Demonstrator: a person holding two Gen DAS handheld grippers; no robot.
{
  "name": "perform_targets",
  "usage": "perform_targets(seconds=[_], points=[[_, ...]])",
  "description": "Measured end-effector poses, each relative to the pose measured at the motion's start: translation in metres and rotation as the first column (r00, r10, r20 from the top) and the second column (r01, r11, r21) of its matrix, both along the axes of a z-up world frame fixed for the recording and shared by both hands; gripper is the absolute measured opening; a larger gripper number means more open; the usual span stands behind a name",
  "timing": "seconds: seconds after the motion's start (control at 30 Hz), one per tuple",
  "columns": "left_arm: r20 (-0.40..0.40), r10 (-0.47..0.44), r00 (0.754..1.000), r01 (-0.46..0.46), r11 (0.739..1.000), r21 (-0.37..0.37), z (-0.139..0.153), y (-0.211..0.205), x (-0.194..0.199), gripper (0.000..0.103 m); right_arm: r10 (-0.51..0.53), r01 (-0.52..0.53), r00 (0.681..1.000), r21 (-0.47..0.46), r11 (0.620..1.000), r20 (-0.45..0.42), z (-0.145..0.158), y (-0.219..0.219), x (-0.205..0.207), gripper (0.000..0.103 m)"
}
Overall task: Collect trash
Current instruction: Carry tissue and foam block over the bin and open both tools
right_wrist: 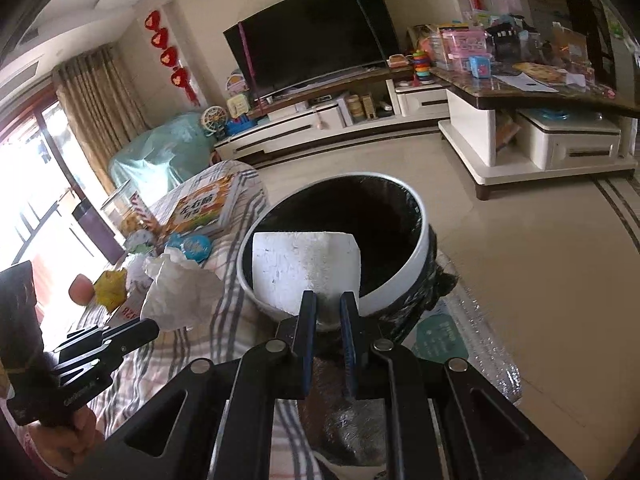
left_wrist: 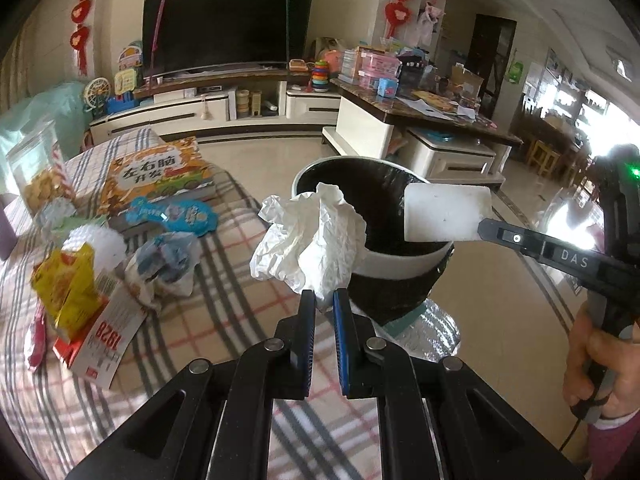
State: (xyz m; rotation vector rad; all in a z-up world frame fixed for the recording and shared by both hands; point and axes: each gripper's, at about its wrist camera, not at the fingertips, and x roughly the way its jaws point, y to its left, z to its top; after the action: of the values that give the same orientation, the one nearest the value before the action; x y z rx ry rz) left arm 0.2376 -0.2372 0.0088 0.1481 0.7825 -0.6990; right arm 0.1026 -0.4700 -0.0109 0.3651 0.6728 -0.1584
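Observation:
My left gripper is shut on a crumpled white tissue, held up at the near left rim of the black-lined trash bin. My right gripper is shut on a white foam slab, which hangs over the bin's near rim. In the left wrist view the slab sticks out over the bin from the right gripper's fingers. In the right wrist view the tissue and the left gripper's fingers are at the left.
The plaid-covered table holds a yellow wrapper, a red-and-white carton, a crumpled plastic wrapper, a blue packet and an orange book. A TV unit and a cluttered coffee table stand beyond.

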Motion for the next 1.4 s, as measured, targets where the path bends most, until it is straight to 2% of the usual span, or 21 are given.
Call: perform_targets(seconds=[0.43,0.83,0.93,0.97,1.03,1.1,1.33,1.4], points=[[0.006,-0.037,0.999,0.037,0.999,0.011,0.004,-0.042,0.027,0.008,-0.042,0.041,0.998,-0.029,0.999,-0.041,0.004,-0.019,0.026,0.012],[-0.029,-0.054,0.998,0.055,0.998,0.029,-0.012,-0.083,0.062,0.008,-0.04,0.038,0.995,-0.025,0.999,-0.089,-0.003,-0.034,0.055,0.012],[-0.046,-0.054,0.997,0.056,0.997,0.045,-0.015,-0.091,0.067,0.011,-0.037,0.037,0.995,-0.004,0.999,-0.095,-0.008,-0.038,0.06,0.018],[-0.057,-0.047,0.997,0.051,0.997,0.056,-0.018,-0.092,0.069,0.017,-0.034,0.035,0.994,0.011,0.999,-0.1,-0.011,-0.04,0.061,0.018],[-0.063,-0.035,0.997,0.038,0.998,0.048,-0.017,-0.092,0.071,0.027,-0.036,0.04,0.994,0.035,0.999,-0.107,-0.015,-0.044,0.061,0.022],[-0.064,-0.022,0.998,0.024,0.999,0.037,-0.016,-0.088,0.069,0.042,-0.036,0.041,0.994,0.052,0.998,-0.1,-0.016,-0.045,0.057,0.031],[-0.057,0.013,0.998,-0.013,1.0,0.001,-0.017,-0.057,0.042,0.047,-0.045,0.047,0.998,0.061,0.997,-0.043,-0.005,-0.038,0.034,0.052],[-0.052,0.023,0.998,-0.024,1.0,-0.005,-0.019,-0.043,0.03,0.051,-0.04,0.042,0.999,0.067,0.997,-0.021,0.0,-0.031,0.028,0.07]])
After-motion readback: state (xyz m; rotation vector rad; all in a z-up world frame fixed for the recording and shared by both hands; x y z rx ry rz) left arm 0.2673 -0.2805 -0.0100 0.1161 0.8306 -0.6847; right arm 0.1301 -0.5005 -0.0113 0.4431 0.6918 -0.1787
